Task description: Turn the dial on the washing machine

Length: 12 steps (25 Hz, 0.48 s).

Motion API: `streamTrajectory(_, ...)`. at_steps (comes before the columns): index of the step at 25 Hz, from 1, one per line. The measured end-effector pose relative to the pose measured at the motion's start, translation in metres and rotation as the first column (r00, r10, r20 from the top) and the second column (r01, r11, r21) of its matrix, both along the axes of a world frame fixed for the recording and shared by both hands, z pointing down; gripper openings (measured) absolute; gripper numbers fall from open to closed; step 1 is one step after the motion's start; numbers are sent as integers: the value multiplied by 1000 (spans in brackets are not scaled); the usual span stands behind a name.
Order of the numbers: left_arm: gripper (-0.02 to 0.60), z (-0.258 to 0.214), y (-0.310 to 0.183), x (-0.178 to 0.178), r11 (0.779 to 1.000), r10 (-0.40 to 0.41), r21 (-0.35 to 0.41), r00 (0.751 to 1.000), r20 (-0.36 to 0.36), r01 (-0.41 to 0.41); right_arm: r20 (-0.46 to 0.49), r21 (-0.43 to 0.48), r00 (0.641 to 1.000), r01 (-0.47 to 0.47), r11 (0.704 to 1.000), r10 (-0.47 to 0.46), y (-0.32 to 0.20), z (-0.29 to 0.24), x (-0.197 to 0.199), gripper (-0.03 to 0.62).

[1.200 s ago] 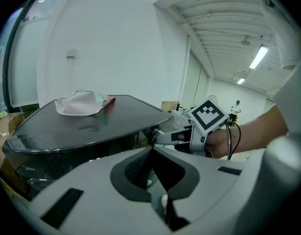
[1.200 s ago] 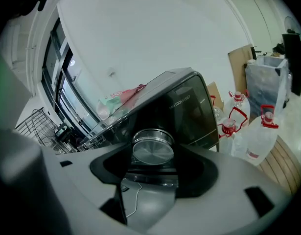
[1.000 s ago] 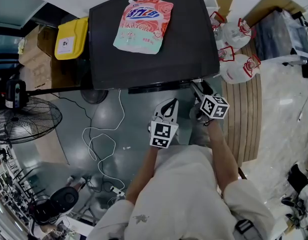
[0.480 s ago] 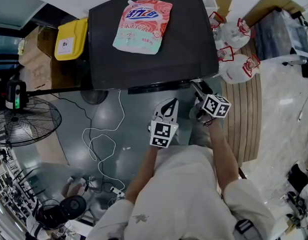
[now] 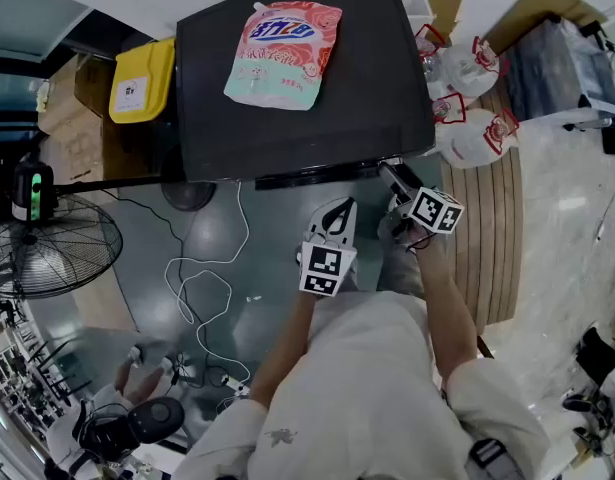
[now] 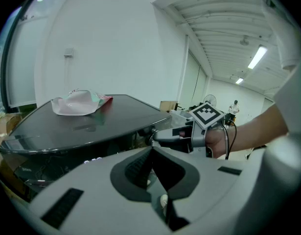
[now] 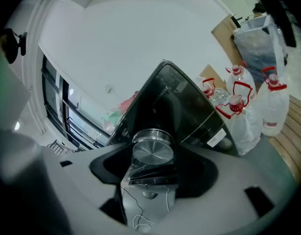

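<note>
The silver dial [image 7: 151, 151] sits squarely between the jaws of the right gripper [image 7: 151, 156], which are closed on its rim from both sides. It stands out from the dark front panel of the washing machine [image 5: 379, 80], just under the lid's front edge. The head view does not show the dial itself, only the right gripper reaching in below that edge.

Above and beyond these jaws, a pink detergent pouch [image 5: 283, 50] lies flat on the machine's glossy top. To the right of them, clear water jugs [image 7: 268, 98] with red handles stand on the wooden slats.

The left gripper [image 6: 153, 151] hangs apart from the panel and holds nothing. Its jaws are together, and the machine's top lies ahead of them.

The main risk is probably slip. The dial's rim is smooth metal, so if the pads grip lightly they could skate round it while the dial stays put. If the wrist rolls off the dial's axis, the jaws could lever sideways and come off the rim, or knock against the panel. Turning too far would overshoot the wanted setting.
</note>
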<state>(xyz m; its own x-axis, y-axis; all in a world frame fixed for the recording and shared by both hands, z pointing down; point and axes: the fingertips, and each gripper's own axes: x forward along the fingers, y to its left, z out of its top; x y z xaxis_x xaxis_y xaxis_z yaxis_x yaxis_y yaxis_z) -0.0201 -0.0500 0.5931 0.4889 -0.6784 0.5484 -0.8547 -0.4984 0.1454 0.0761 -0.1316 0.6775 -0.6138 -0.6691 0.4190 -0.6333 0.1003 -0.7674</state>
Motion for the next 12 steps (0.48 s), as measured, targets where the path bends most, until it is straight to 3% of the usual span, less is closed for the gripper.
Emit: streamTrajectory(12, 12, 1, 1, 0, 1000, 0, -4, 1000, 1, 0, 182, -47, 983, -26, 999, 34, 1, -7, -7, 276)
